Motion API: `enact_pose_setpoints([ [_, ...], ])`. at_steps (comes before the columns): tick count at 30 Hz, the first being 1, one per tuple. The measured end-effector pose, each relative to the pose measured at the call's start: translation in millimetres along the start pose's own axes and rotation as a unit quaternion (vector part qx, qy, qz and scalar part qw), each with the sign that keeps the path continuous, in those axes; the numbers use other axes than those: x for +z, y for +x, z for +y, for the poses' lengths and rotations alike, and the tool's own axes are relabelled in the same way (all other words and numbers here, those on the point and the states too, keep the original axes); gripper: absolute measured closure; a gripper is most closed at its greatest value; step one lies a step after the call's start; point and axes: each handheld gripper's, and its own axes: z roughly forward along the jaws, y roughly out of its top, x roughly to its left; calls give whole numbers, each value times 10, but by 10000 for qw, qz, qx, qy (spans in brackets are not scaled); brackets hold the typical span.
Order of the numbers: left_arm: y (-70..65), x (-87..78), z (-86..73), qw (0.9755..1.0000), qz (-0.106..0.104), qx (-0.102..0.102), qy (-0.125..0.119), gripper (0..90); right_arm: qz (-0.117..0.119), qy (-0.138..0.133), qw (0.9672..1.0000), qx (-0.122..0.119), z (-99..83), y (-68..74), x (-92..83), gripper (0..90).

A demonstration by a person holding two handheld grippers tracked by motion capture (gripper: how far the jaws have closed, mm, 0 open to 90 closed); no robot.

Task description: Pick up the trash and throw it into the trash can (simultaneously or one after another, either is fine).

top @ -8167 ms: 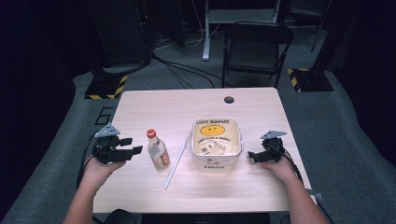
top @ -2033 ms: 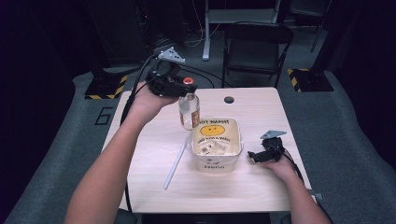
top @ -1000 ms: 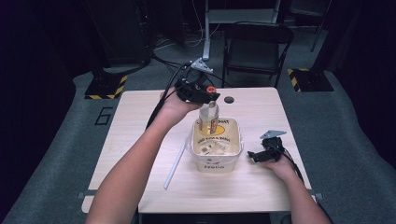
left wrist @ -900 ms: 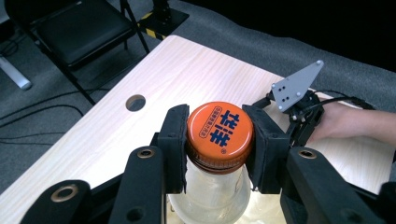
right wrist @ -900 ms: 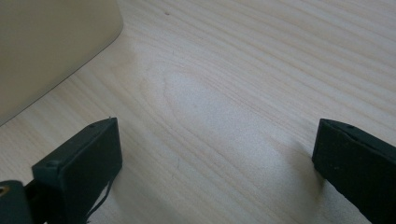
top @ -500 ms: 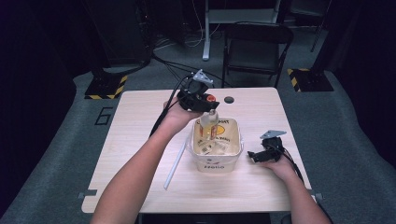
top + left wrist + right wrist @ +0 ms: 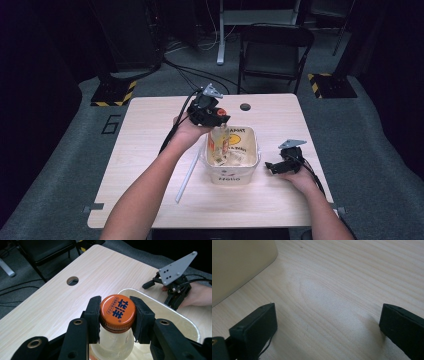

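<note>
The left tongs (image 7: pixel 117 315) are pinching the orange cap (image 7: pixel 117 309) of a small clear bottle (image 7: pixel 219 141), one black pad pressed to each side of it; the bottle hangs upright beneath them, its lower part down inside the white tub (image 7: pixel 252 159) that sits on the table (image 7: pixel 150 130); whether its base touches the tub floor I cannot tell. In the left gripper view the tub's pale rim (image 7: pixel 160 305) curves just beyond the tongs, and farther off the right tongs (image 7: pixel 172 287) sit in a hand (image 7: pixel 197 293) on the wood. From above, the right tongs (image 7: pixel 272 167) rest low on the table just beside the tub's right wall, well apart from the bottle; their jaws are spread wide with bare wood between them, and the tub's cream wall (image 7: pixel 239 265) stands just past their left jaw. A long white stick (image 7: pixel 187 171) lies on the table below the left tongs, near the tub's left side. A round hole (image 7: pixel 245 106) shows in the table beyond the left tongs.
</note>
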Motion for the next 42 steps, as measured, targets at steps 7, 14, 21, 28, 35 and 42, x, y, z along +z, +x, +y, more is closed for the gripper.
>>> enact_pose_setpoints([
  [7, 19, 102, -114, 10000, 16, -53, 13, 629, -4, -1, 10000, 3, 0, 1, 0, 7],
  [14, 15, 226, -206, 10000, 32, -34, 85, 629, -6, 0, 10000, 4, 1, 2, 0, 7],
  [21, 6, 349, -294, 9999, 37, -117, 86, 629, -6, 0, 10000, 3, 0, 2, 0, 7],
  [28, 5, 352, -305, 9999, 66, -127, 44, 625, -3, 1, 10000, 3, 0, 1, 1, 7],
  [35, -25, 365, -318, 9998, 164, -56, 45, 568, -6, 2, 10000, 6, 1, 2, 1, 7],
  [42, -72, 348, -309, 9999, 109, -18, -11, 457, -6, 1, 10000, 6, 1, 2, 1, 7],
])
